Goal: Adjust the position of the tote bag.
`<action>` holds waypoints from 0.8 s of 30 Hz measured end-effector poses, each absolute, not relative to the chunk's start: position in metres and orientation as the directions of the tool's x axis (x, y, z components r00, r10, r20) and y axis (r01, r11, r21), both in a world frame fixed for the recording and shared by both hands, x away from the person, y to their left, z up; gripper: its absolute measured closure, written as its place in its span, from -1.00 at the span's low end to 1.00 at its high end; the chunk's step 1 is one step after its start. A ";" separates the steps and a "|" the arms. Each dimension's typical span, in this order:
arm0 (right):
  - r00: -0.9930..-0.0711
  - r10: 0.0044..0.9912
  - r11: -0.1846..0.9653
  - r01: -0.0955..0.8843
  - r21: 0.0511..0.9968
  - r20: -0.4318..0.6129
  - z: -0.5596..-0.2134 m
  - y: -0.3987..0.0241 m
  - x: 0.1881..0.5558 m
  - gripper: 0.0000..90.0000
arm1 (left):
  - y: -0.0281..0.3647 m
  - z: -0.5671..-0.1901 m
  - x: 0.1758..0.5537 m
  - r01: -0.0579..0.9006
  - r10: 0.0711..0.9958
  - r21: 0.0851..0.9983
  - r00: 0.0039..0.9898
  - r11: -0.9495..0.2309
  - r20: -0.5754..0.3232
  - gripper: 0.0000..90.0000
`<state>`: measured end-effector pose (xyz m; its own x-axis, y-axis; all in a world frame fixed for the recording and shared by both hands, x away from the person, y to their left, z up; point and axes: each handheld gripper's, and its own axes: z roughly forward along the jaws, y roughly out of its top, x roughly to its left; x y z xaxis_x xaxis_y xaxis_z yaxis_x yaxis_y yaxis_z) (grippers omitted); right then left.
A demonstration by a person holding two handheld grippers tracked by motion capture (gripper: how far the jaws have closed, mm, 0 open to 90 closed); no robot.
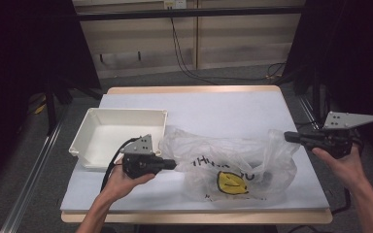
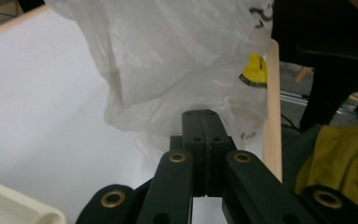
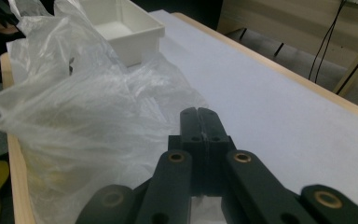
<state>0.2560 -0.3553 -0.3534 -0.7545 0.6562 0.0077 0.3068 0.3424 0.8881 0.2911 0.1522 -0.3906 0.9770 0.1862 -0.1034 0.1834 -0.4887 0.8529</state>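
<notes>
Both claws, left claw (image 1: 172,165) and right claw (image 1: 289,136), are fully closed and empty, flanking the plastic bag (image 1: 233,167) between them during approach; next, each must open to pinch its rim.

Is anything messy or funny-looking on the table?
Only the plastic bag: it lies crumpled and slumped between the two grippers, its smiley print creased. The white bin sits straight. Nothing is spilled or broken.
</notes>
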 end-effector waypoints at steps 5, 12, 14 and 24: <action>-0.756 0.654 0.360 0.313 0.879 0.002 -0.368 -0.353 0.246 1.00 | 0.154 -0.408 0.281 0.205 0.180 0.825 0.975 -0.526 -0.128 1.00; -0.771 0.637 0.400 0.347 0.848 0.015 -0.400 -0.343 0.237 1.00 | 0.158 -0.436 0.276 0.244 0.206 0.773 0.967 -0.585 -0.149 1.00; -0.765 0.644 0.403 0.355 0.843 0.014 -0.407 -0.343 0.237 1.00 | 0.157 -0.446 0.276 0.251 0.207 0.750 0.966 -0.612 -0.154 1.00; -0.748 0.663 0.435 0.391 0.811 0.005 -0.436 -0.341 0.238 1.00 | 0.152 -0.476 0.285 0.285 0.238 0.688 0.957 -0.667 -0.166 1.00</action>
<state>0.2380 -0.3409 -0.4363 -0.7484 0.6632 0.0049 0.3911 0.4354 0.8109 0.2853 0.1517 -0.4760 0.9570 0.2382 -0.1657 0.2853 -0.6675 0.6878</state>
